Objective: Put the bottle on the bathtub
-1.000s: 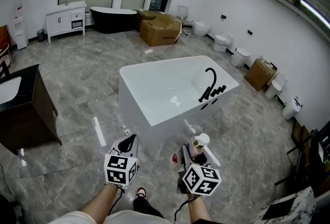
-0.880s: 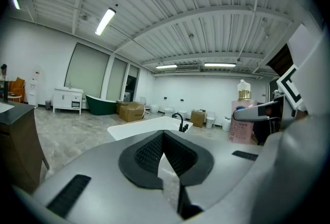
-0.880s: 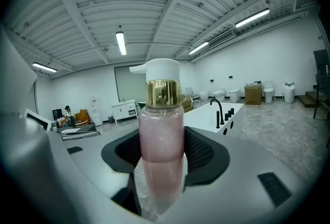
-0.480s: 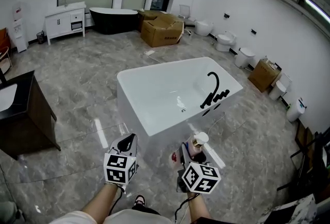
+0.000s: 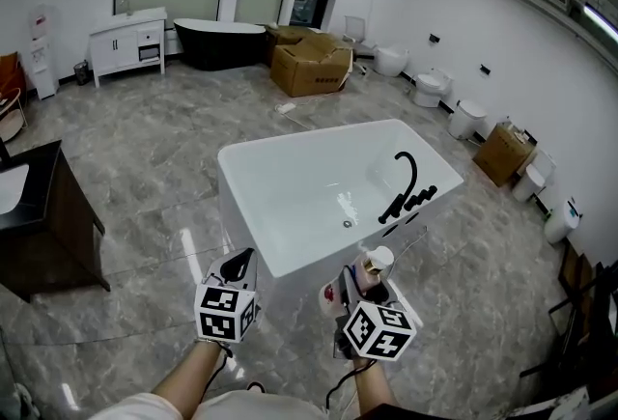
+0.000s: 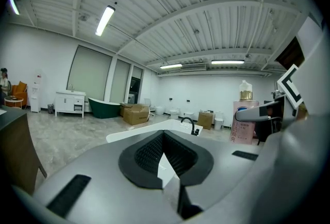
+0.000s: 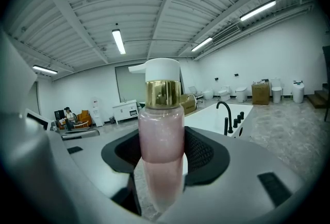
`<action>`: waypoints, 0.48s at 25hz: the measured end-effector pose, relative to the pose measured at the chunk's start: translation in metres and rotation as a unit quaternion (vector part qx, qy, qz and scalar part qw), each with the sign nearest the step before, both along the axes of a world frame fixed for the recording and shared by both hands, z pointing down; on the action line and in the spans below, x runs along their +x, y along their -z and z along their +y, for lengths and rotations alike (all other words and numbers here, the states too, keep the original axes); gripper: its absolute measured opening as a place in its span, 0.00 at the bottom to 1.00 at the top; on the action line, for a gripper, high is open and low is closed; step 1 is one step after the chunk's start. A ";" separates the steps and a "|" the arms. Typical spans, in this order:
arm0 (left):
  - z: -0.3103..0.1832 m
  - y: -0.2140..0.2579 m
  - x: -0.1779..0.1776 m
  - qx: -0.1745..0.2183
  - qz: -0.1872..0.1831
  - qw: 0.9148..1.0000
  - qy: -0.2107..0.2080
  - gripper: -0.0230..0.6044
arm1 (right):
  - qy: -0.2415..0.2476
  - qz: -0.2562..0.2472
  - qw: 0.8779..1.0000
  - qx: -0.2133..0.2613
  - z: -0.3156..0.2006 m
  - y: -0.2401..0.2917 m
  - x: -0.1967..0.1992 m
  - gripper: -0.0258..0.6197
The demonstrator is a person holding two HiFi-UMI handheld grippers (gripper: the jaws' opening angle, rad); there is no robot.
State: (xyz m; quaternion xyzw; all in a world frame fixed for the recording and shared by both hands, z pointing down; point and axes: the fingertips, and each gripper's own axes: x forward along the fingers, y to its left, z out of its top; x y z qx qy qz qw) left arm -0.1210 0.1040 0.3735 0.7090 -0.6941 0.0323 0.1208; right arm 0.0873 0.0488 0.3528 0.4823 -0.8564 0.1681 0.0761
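- The right gripper has the bottle, fingers spread wide around the pink body and pressed on it low down. That leaves the gold collar and white pump clear above them.
- The bottle rides upright, which looks deliberate: it can go straight down onto its base with no turn of the wrist.
- Where is it? In the air over the floor, near the bathtub on its near side, not yet on it.
- The left gripper runs alongside, level with the right. Its fingers are drawn together to a thin slit with nothing between them. It looks like a spare hand, kept low and out of the bottle's way.
- Both grippers point toward the white tub, so this reads as the carry, with the placing yet to come.
- The tub stands skewed to the person, one corner nearest. The black tap sits on the far right end, where the ledge looks broadest and flattest.
- That ledge seems the likeliest landing spot; the side rims look narrow for a tall bottle.
- The risk is a top-heavy bottle on glossy enamel, so a slow, square set-down before the fingers let go would suit.
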 end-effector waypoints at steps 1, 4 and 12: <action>-0.005 0.000 -0.001 0.000 -0.001 1.000 0.002 0.04 | 0.002 -0.001 1.000 0.000 -0.006 0.000 -0.001 0.41; -0.018 0.000 -0.005 -0.001 -0.003 1.000 0.008 0.04 | 0.010 -0.002 1.000 -0.001 -0.020 0.000 -0.006 0.41; -0.035 0.000 -0.013 0.002 -0.014 1.000 0.025 0.04 | 0.016 -0.008 1.000 -0.006 -0.043 -0.007 -0.009 0.41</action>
